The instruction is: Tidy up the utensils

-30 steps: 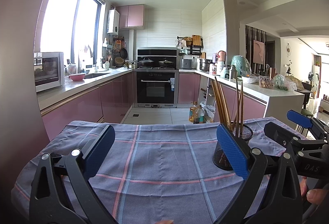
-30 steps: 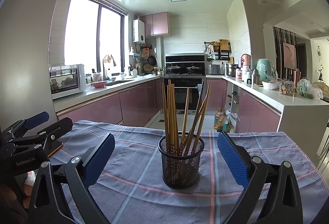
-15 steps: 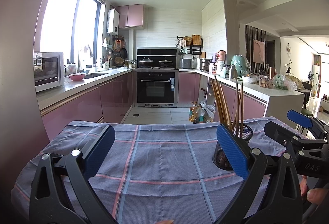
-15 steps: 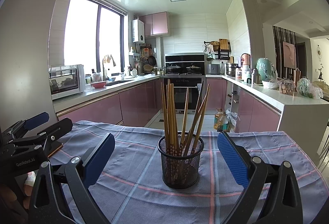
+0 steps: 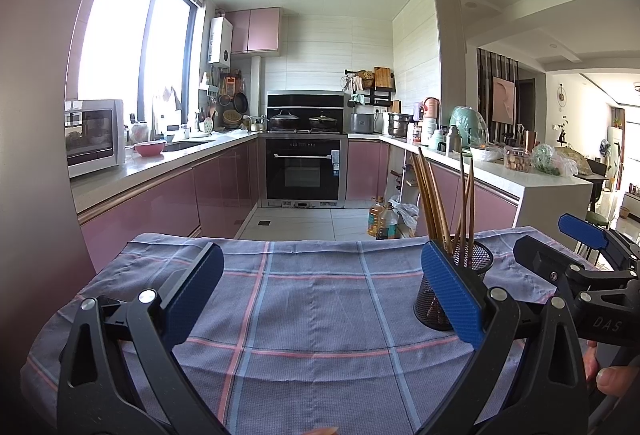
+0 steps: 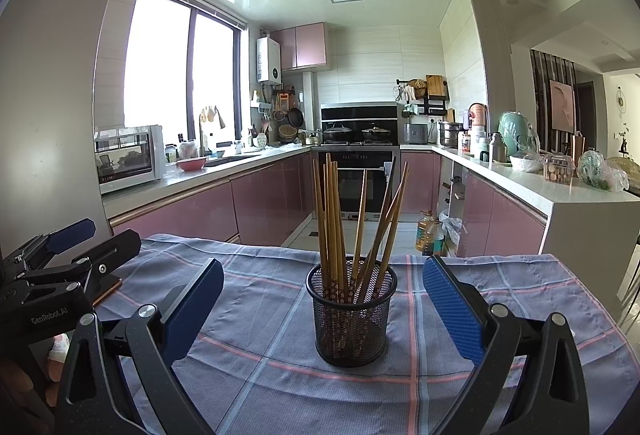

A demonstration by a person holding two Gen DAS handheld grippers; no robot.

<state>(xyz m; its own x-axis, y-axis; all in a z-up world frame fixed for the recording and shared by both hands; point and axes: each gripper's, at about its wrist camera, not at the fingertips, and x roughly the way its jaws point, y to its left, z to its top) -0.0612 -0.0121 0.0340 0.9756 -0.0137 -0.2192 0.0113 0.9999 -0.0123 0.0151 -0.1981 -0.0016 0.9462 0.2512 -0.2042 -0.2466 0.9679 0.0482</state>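
The left claw [image 5: 320, 287] is seen spread wide over the desk, its blue-padded fingers [image 5: 191, 293] far apart, and nothing is gripped or touched between them. Only the grey-blue checked cloth with pink and pale-blue lines [image 5: 320, 315] is framed in that gap. The black wire-mesh cylindrical holder [image 5: 472, 263] is found off to the right of this claw, partly hidden behind its right pad, with the brown wooden chopsticks [image 5: 430, 195] standing in it, tips fanned upward.

From the right wrist view, the right claw [image 6: 323, 305] is likewise held wide, with nothing clamped. The mesh holder [image 6: 351, 319] is framed squarely between its blue pads [image 6: 454, 313], clear of both, upright on the cloth [image 6: 260, 375]. The chopsticks [image 6: 334, 219] are gathered inside it, some upright, some leaning right. The left claw's black body [image 6: 60, 275] is caught at the left edge of this view, near a fingertip at the frame's edge.
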